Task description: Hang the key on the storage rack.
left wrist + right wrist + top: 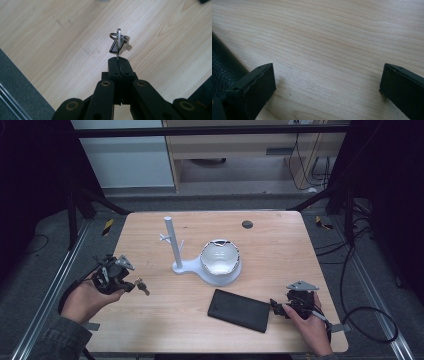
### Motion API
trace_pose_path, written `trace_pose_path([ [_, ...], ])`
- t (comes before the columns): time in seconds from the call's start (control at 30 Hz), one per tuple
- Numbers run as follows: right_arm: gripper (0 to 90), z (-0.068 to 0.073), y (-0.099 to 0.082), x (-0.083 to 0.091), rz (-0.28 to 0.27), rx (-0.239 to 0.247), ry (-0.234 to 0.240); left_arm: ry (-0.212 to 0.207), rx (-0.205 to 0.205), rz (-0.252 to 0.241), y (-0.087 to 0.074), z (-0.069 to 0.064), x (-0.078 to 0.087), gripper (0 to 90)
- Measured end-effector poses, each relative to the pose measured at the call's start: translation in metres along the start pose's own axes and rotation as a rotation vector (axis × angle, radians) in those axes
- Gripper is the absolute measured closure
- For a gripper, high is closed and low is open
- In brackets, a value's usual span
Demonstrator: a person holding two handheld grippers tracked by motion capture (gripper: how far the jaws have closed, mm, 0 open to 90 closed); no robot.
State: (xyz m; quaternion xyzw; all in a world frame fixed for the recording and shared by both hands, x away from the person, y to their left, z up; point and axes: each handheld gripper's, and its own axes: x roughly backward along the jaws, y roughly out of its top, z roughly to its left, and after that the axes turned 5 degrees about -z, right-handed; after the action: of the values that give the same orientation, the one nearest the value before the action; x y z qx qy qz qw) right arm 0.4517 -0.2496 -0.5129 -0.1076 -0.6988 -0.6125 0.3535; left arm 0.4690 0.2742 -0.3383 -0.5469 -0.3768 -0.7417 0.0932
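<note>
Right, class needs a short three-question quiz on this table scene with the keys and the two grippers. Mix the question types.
1. True or false: the left gripper is shut on the keys.
2. Which thing lies closest to the right gripper? A) the white stand with its dish B) the black wallet C) the keys
3. Fill in: the right gripper's jaws stand ____ with only bare table between them.

Key
1. True: the jaws are pressed together on the keys, which stick out beyond the tips.
2. B: the wallet lies right beside its jaws in the high view.
3. open
</note>
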Motion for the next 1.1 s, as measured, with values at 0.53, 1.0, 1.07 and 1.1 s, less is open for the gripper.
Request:
trace_pose_path([
  [0.53, 0.3, 0.000, 0.000, 0.000, -0.001, 0.000, -0.007, 0.052, -0.070, -0.006, 0.070, 0.009, 0.031, 90.0],
  [1.0, 0.3, 0.001, -0.001, 0.001, -0.001, -0.001, -0.010, 0.067, -0.108, 0.002, 0.094, -0.001, 0.040, 90.0],
  [1.07, 0.3, 0.002, -0.001, 0.001, -0.001, -0.005, -0.011, 0.067, -0.099, -0.001, 0.095, 0.000, 0.040, 90.0],
  [1.1, 0.4, 0.002, -0.001, 0.001, -0.001, -0.005, -0.012, 0.070, -0.098, 0.001, 0.096, 0.001, 0.041, 90.0],
])
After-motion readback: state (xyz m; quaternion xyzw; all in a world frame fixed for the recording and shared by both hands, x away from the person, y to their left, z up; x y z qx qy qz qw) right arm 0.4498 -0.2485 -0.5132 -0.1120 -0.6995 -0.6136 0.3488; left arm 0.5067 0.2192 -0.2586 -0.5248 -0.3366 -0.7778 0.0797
